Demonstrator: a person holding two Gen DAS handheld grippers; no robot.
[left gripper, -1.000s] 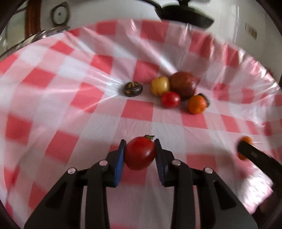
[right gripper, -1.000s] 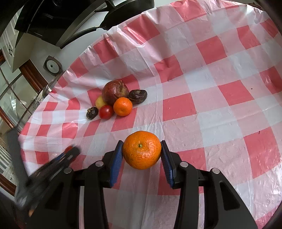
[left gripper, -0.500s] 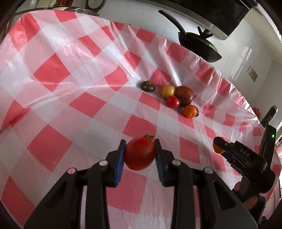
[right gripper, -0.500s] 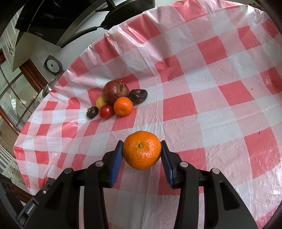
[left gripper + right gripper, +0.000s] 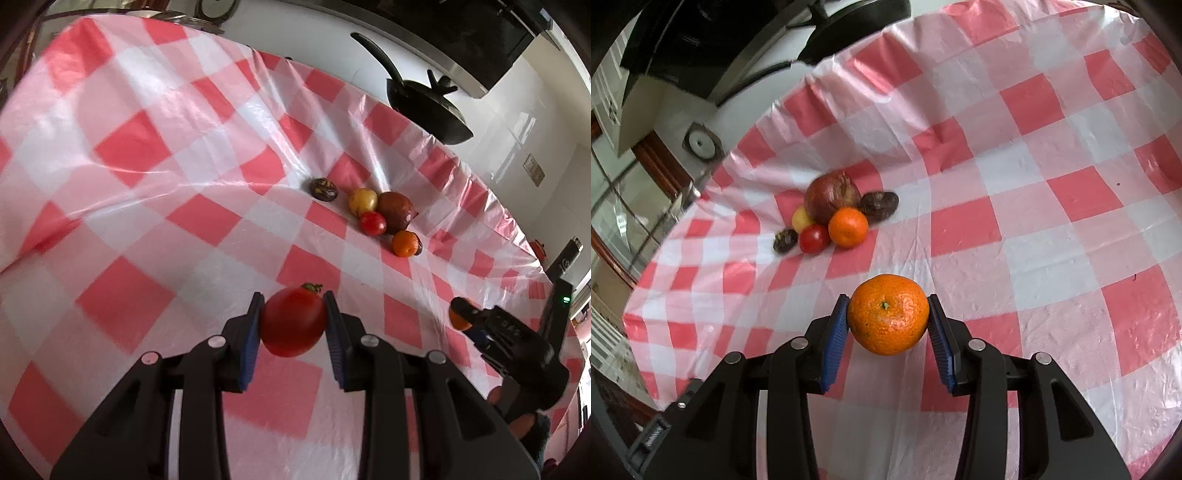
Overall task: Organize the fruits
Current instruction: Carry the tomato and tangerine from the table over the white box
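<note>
My left gripper [image 5: 293,319] is shut on a red tomato [image 5: 293,322], held above the red-and-white checked tablecloth [image 5: 155,206]. My right gripper [image 5: 888,319] is shut on a tangerine [image 5: 888,319]; it also shows at the right of the left wrist view, right gripper [image 5: 467,319]. Further back lies a cluster of fruit: a dark red pomegranate [image 5: 833,197], a small tangerine [image 5: 848,227], a small red tomato [image 5: 813,239], a yellow fruit [image 5: 800,218] and two dark wrinkled fruits [image 5: 879,203] [image 5: 785,240]. The same cluster appears in the left wrist view around the pomegranate [image 5: 396,209].
A black frying pan [image 5: 424,99] hangs on the white wall behind the table. The tablecloth's edge [image 5: 639,306] drops off at the left of the right wrist view. A window with a wooden frame [image 5: 624,206] stands beyond it.
The left gripper with its tomato has drawn back from the fruit cluster and rolled, so the cluster looks smaller and farther. The right gripper and its tangerine have stayed still.
</note>
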